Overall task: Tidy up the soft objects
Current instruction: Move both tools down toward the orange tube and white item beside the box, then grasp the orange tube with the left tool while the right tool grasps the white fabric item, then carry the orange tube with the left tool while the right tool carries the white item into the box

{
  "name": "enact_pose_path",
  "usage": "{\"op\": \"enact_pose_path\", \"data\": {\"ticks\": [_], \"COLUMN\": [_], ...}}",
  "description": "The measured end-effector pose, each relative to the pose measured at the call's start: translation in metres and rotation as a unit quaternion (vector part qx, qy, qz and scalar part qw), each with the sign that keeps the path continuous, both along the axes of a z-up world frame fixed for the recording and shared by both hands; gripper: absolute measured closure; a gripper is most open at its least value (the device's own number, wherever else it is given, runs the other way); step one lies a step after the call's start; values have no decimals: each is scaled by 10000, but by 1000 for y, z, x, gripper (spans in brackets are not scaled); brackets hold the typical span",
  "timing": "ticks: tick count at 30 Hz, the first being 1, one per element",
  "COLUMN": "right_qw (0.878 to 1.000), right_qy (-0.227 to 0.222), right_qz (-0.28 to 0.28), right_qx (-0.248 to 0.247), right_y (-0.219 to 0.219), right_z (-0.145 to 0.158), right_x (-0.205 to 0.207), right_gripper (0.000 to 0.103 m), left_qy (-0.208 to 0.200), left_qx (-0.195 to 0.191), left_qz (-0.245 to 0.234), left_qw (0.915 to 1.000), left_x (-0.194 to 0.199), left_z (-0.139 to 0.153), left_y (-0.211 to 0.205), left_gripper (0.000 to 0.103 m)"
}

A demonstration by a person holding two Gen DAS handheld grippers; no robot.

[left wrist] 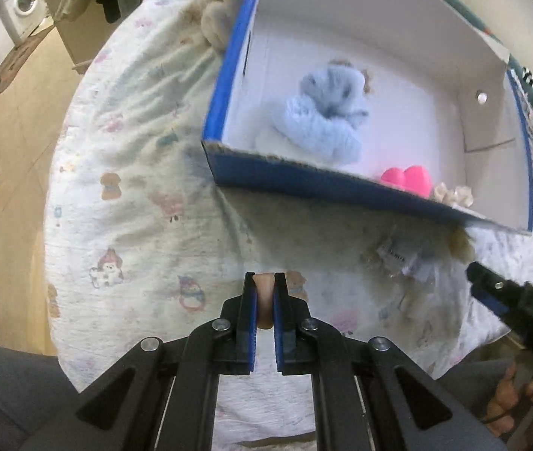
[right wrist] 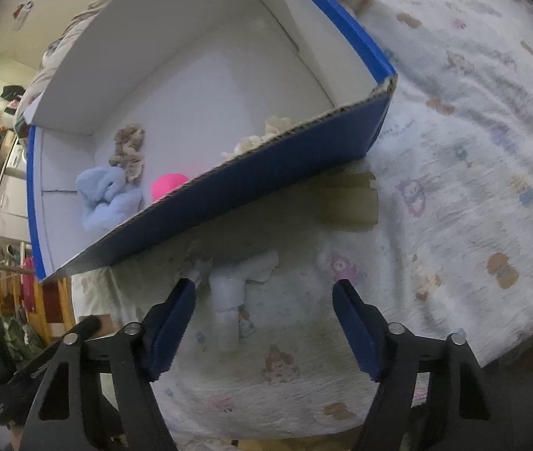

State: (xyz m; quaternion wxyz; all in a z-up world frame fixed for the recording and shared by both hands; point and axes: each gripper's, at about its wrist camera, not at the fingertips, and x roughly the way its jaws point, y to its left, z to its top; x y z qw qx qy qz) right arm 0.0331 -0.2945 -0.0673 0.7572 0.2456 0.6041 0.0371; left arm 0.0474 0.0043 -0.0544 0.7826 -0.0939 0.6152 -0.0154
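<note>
A blue cardboard box point(left wrist: 229, 75) with a white inside lies on a bed; it also shows in the right wrist view point(right wrist: 251, 184). Inside lie a light blue plush point(left wrist: 326, 120) point(right wrist: 105, 195), a pink toy point(left wrist: 407, 180) point(right wrist: 167, 184), a brown fuzzy toy point(right wrist: 129, 150) and cream bits point(left wrist: 452, 193) point(right wrist: 262, 135). My left gripper point(left wrist: 265, 282) is shut on a small beige soft piece point(left wrist: 264, 300), held above the bedspread in front of the box. My right gripper point(right wrist: 264, 293) is open above a white soft object point(right wrist: 232, 285) lying by the box's near wall.
The bedspread point(left wrist: 127, 173) is white with cartoon prints. A beige plush point(left wrist: 217, 15) lies beyond the box's far left side. A clear wrapper point(left wrist: 405, 259) lies near the box's front. The floor, cardboard and a washing machine point(left wrist: 22, 3) are to the left.
</note>
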Motion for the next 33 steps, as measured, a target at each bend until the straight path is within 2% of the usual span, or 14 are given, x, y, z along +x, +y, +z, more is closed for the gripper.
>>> {"op": "enact_pose_path", "data": {"ticks": [4, 7, 10, 12, 13, 14, 18, 23, 33], "right_qw": [9997, 9993, 9979, 9969, 9963, 9959, 9958, 9956, 9975], "right_qy": [158, 289, 407, 404, 386, 354, 110, 44, -182], "right_qz": [11, 211, 494, 666, 763, 821, 892, 902, 646], "right_qx": [168, 51, -89, -136, -134, -165, -161, -230, -215], "right_y": [7, 20, 37, 47, 51, 53, 55, 50, 38], "right_z": [-9, -16, -25, -27, -27, -27, -16, -10, 8], "right_x": [5, 11, 16, 20, 21, 21, 20, 13, -5], "right_gripper": [30, 50, 52, 63, 79, 82, 83, 83, 83], "left_qy": [-58, -69, -80, -62, -52, -46, -71, -78, -93], "left_qx": [-84, -140, -110, -107, -97, -88, -58, -20, 101], "left_qz": [25, 82, 134, 170, 176, 184, 196, 178, 216], "left_qw": [9999, 9998, 9998, 9998, 9998, 9998, 9998, 9998, 9997], "left_x": [-2, -4, -6, -10, -11, -10, -10, -10, -12], "left_z": [10, 13, 11, 11, 9, 8, 8, 5, 5], "left_y": [12, 18, 22, 23, 23, 23, 21, 16, 14], "left_gripper": [96, 96, 96, 96, 96, 96, 96, 96, 96]}}
